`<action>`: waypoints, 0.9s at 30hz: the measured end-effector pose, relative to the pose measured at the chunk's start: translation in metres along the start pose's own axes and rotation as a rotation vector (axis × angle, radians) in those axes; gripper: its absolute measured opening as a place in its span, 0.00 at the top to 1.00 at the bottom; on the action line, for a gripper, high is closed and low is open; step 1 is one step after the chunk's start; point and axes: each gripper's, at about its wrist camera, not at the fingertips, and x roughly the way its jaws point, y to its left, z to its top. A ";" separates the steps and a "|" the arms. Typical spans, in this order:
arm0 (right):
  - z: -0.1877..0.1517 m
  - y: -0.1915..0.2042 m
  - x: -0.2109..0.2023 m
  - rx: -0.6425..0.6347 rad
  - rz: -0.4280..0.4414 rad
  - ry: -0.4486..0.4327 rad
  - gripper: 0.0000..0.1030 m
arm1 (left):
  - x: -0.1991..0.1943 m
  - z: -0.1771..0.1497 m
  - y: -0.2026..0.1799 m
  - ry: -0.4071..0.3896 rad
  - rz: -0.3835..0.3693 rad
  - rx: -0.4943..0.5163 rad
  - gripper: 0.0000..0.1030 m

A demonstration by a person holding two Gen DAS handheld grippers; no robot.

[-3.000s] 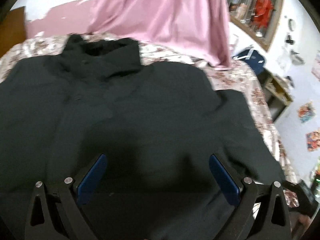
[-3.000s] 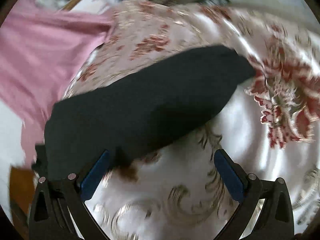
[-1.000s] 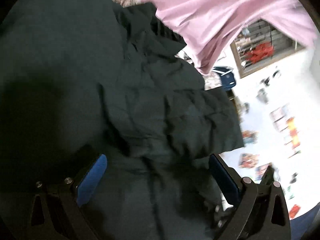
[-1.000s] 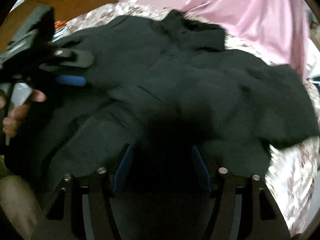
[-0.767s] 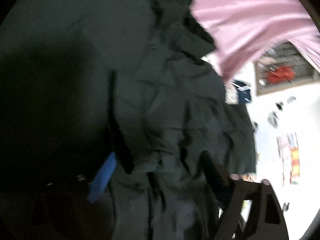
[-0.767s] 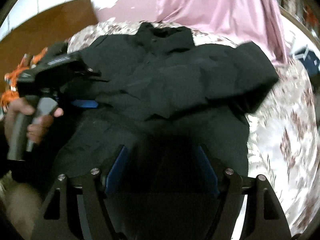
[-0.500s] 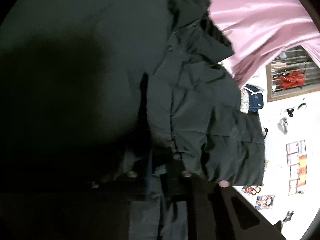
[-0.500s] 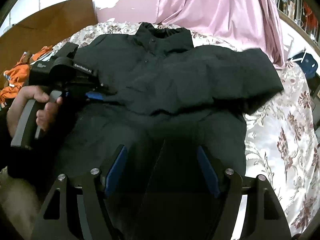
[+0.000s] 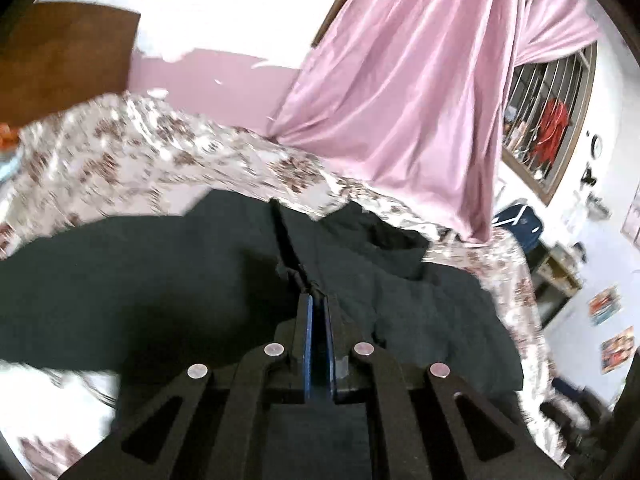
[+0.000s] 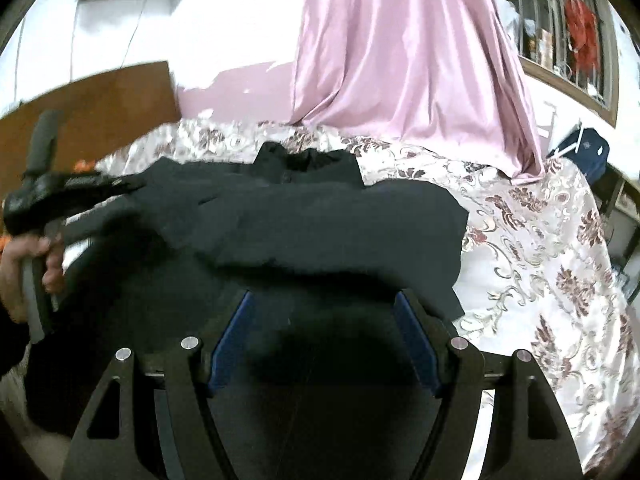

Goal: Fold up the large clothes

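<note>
the black shirt (image 10: 312, 220) lies spread on the floral bedspread (image 10: 540, 248), collar toward the pink curtain (image 10: 400, 48); the left gripper (image 9: 318, 304) has its blue pads pressed together on a fold of the shirt (a ridge of cloth runs up from the tips); the right gripper (image 10: 324, 312) hovers over the shirt's near part, fingers wide apart, holding nothing; the left gripper also shows at the shirt's left edge in the right wrist view.

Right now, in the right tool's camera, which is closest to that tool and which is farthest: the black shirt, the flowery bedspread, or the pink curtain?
1. Black shirt: right between the open right tool tips.
2. Flowery bedspread: under and beyond the shirt, mostly to the right.
3. Pink curtain: hanging behind the bed, farthest back.
</note>
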 end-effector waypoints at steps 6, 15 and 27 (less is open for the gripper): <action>0.030 0.025 0.092 -0.040 0.003 0.092 0.34 | 0.026 -0.021 0.036 0.108 0.082 0.008 0.94; 0.011 0.072 0.224 -0.162 -0.049 0.319 0.34 | 0.038 -0.053 0.080 0.166 0.043 -0.108 0.90; -0.014 0.089 0.235 -0.177 -0.039 0.268 0.29 | 0.025 -0.074 0.100 0.050 -0.113 -0.207 0.88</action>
